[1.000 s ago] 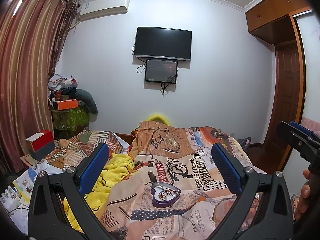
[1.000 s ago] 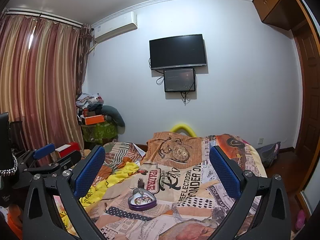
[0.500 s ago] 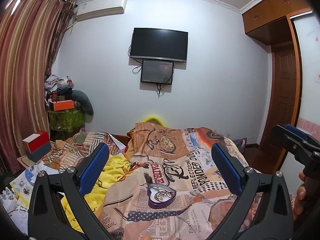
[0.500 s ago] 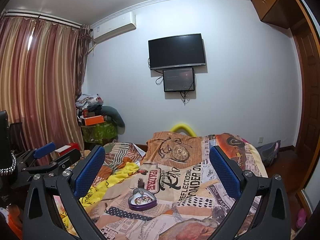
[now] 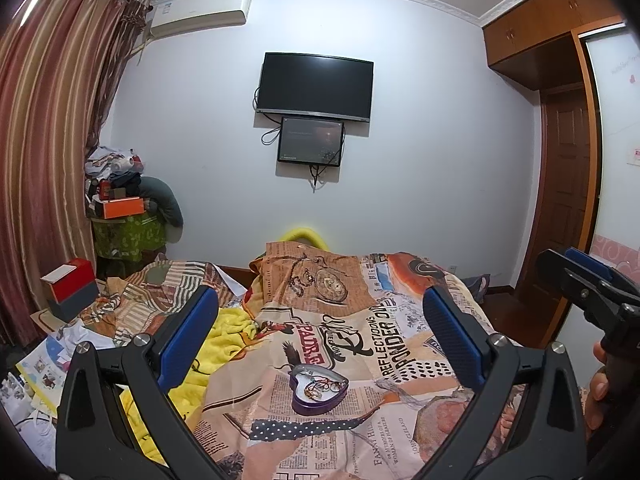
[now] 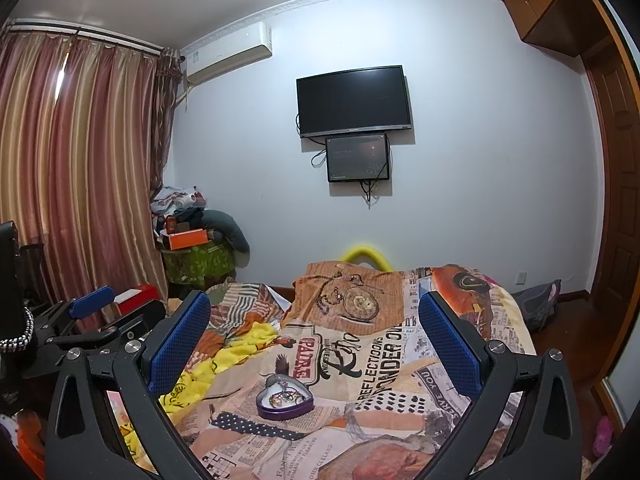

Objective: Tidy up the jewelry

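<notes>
Both of your tools stand spread wide and empty: the left gripper (image 5: 320,332) and the right gripper (image 6: 314,330) each frame the heart-shaped tin (image 5: 319,388), which lies open on the printed bedspread (image 5: 384,332), well ahead of the fingertips and touched by neither. In the right wrist view the same tin (image 6: 285,399) sits slightly left of centre, between the blue pads (image 6: 176,344). Inside it rests a tangle of jewelry (image 5: 320,383), thin chains or rings, too small to count or separate by eye. Expect the pieces to be light, limp and slippery, likely to snag on one another, so take a single strand at a loop or clasp rather than the heap. The tin itself looks stiff and light; judged from its shallow wall, it may slide on the soft cover unless you steady its rim. A yellow blanket (image 5: 230,332) lies beside it to the left. No lid can be made out, and the near edge of the bed is hidden behind the gripper frames.
</notes>
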`<state>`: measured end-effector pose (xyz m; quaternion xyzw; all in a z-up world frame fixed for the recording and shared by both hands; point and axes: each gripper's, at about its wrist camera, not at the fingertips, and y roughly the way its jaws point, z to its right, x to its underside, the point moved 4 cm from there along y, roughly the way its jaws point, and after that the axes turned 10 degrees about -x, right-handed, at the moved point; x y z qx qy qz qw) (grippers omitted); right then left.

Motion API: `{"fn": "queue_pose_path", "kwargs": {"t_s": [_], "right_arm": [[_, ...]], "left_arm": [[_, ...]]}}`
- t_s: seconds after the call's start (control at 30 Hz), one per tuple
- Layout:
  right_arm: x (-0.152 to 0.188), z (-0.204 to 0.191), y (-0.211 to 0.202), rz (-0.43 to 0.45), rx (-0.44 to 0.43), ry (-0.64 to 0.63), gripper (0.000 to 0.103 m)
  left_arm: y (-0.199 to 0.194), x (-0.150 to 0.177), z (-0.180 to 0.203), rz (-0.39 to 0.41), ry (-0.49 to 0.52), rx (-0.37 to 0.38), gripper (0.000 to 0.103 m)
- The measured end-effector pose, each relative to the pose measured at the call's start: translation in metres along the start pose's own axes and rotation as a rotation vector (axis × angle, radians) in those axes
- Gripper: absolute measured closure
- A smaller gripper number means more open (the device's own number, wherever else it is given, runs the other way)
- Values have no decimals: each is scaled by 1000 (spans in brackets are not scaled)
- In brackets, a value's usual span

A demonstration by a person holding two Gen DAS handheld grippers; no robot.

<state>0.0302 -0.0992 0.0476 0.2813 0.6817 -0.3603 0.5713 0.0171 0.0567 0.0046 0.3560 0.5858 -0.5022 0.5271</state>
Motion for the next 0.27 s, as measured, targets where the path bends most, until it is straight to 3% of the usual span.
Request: {"fn": "queue_pose_path", "kwargs": {"t_s": [0.27], "right_arm": [[2,0,3,-9,3,2,0]], "left_arm": [[1,1,-6,-9,-4,1,0]]}}
